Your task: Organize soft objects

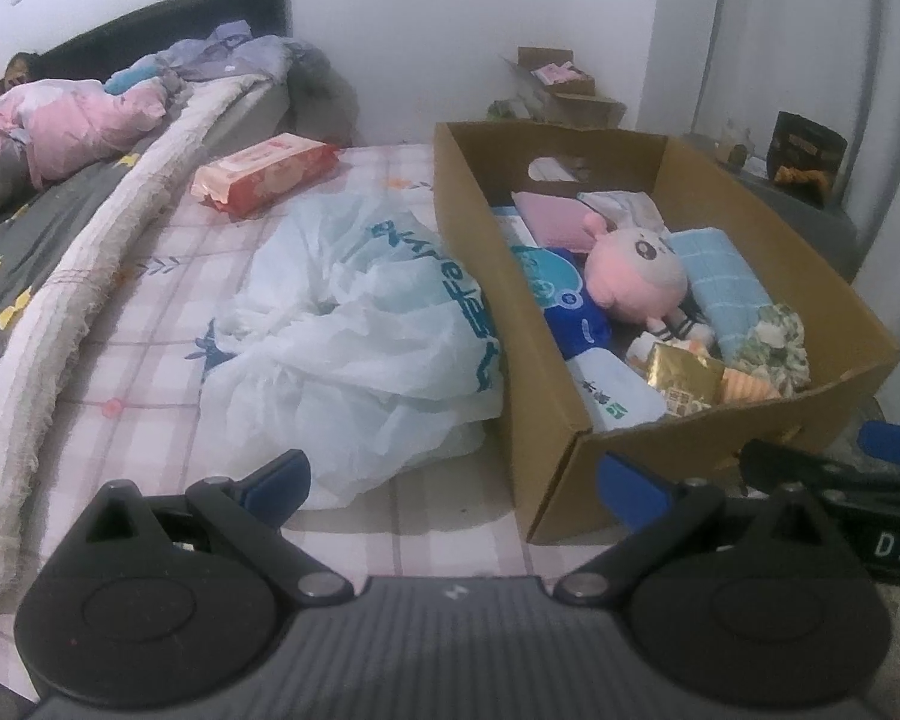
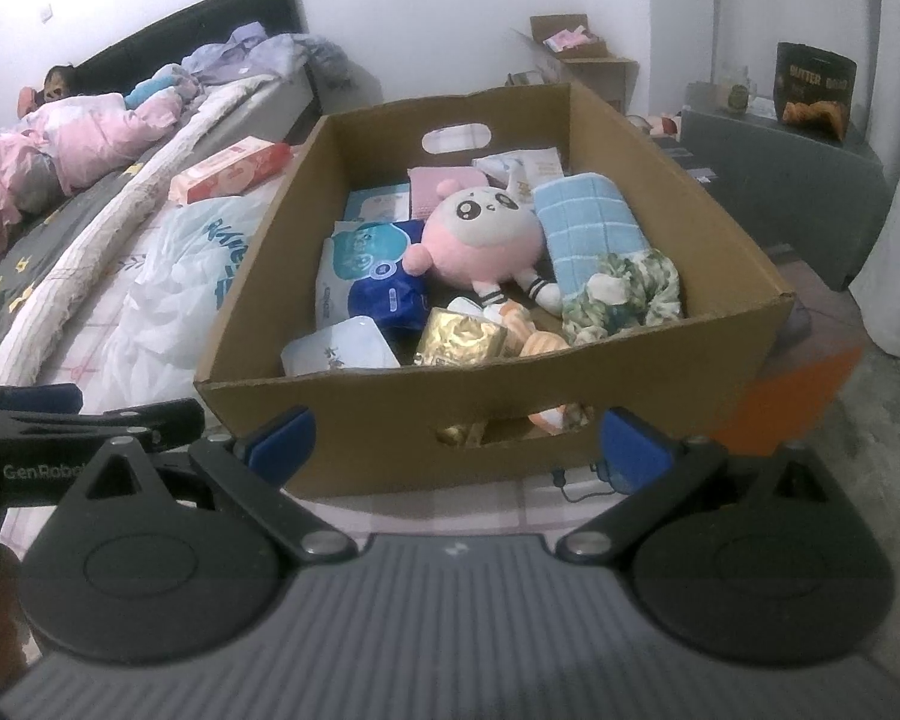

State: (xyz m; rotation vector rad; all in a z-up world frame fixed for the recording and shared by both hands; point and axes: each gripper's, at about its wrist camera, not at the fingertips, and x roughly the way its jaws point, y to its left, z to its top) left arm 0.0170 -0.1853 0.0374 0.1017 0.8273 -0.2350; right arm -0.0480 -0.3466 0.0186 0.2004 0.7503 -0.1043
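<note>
A cardboard box stands on the checked bed sheet. Inside lie a pink plush doll, a folded blue towel, a green floral cloth, tissue packs and a gold packet. My right gripper is open just in front of the box's near wall, holding nothing. My left gripper is open near the box's front left corner, over the sheet beside a crumpled white plastic bag.
A red wipes pack lies on the sheet behind the bag. A rolled white blanket edge and pink bedding run along the left. Cardboard boxes and a dark cabinet with a snack bag stand beyond.
</note>
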